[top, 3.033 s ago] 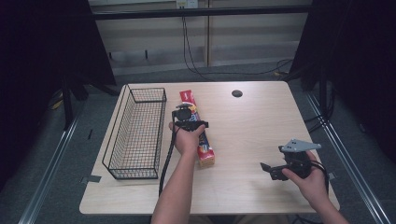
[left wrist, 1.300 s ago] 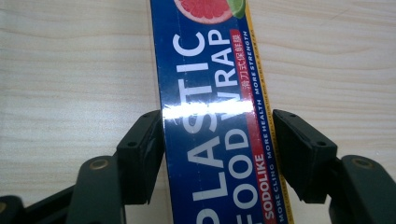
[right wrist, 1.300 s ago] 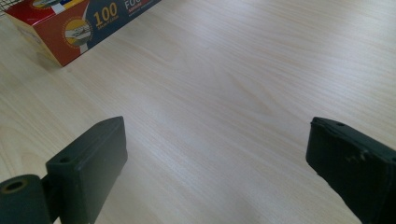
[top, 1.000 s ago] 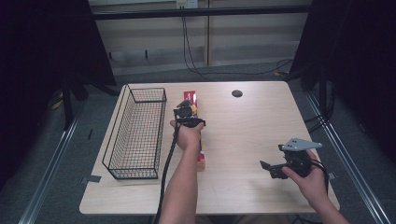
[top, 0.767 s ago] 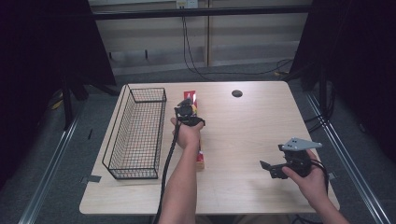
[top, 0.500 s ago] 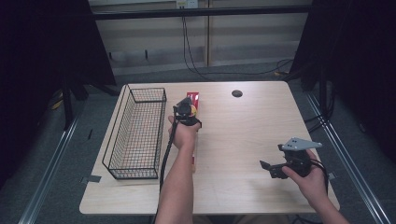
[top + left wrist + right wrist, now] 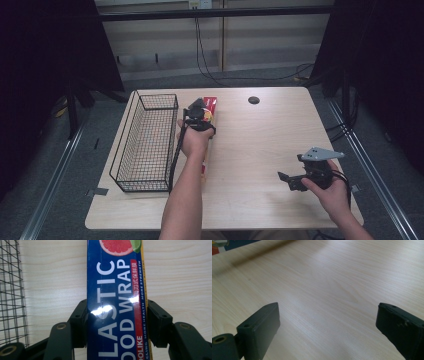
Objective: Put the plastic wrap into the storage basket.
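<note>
A long blue and red box of plastic food wrap (image 7: 205, 159) lies lengthways beside the wire basket (image 7: 145, 145). My left gripper (image 7: 200, 114) is near the box's far end. In the left gripper view the box (image 7: 117, 290) runs up between the jaws, and both pads (image 7: 80, 318) press its long sides, so the left gripper (image 7: 117, 322) is shut on it. Whether the box is raised off the table I cannot tell. My right gripper (image 7: 294, 181) is at the near right of the table; its jaws stand wide apart over bare wood, so the right gripper (image 7: 332, 322) is open.
The black wire basket (image 7: 10, 290) stands just left of the box, its long side parallel to it. A small black disc (image 7: 253, 100) sits at the table's far middle. One corner of the box (image 7: 227, 245) shows far off in the right gripper view.
My left gripper has moved toward the far edge, and the box's near end has swung slightly left toward the basket. The right gripper has not moved.
</note>
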`<action>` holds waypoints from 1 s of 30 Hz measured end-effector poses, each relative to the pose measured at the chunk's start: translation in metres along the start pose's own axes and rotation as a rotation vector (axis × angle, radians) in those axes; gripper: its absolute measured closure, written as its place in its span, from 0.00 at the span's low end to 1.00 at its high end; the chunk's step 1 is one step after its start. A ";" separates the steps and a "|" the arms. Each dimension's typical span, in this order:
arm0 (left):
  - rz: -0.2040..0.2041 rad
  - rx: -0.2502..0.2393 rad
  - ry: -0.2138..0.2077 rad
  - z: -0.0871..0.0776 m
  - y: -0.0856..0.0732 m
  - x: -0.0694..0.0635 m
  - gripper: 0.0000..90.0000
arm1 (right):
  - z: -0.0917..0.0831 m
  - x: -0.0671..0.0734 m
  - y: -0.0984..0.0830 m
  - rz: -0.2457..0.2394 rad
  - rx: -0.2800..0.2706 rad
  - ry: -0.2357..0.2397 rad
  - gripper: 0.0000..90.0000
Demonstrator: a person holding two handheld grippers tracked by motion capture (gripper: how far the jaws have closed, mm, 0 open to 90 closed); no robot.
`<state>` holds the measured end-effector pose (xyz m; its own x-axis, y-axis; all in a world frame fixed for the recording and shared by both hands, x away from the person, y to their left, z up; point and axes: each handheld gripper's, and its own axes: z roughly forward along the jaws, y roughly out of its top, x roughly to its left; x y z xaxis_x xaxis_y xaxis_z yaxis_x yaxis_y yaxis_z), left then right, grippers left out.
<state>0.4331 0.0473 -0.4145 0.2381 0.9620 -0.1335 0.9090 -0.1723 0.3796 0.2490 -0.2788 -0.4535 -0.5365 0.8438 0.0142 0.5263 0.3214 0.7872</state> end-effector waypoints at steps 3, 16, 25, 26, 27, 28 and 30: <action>-0.004 -0.004 -0.005 -0.008 0.001 0.000 0.49 | 0.000 0.000 0.000 0.003 -0.005 0.003 0.06; -0.003 -0.005 -0.008 -0.040 0.006 0.008 0.49 | 0.000 0.000 0.001 0.000 -0.013 0.017 0.06; -0.016 -0.020 0.009 -0.064 0.008 0.021 0.49 | 0.000 -0.001 0.001 0.004 -0.020 0.012 0.06; -0.013 -0.021 0.014 -0.066 0.008 0.022 0.49 | 0.000 -0.001 0.001 0.003 -0.018 0.014 0.06; -0.015 -0.022 0.012 -0.068 0.008 0.024 0.49 | 0.000 -0.001 0.001 0.005 -0.017 0.014 0.06; -0.015 -0.022 0.012 -0.068 0.008 0.024 0.49 | 0.000 -0.001 0.001 0.005 -0.017 0.013 0.06; -0.027 -0.028 0.002 -0.071 0.007 0.026 0.49 | -0.001 0.000 0.001 0.007 -0.016 0.004 0.06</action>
<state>0.4219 0.0865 -0.3500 0.2125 0.9668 -0.1419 0.9051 -0.1400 0.4014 0.2495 -0.2788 -0.4521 -0.5356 0.8442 0.0221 0.5193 0.3086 0.7969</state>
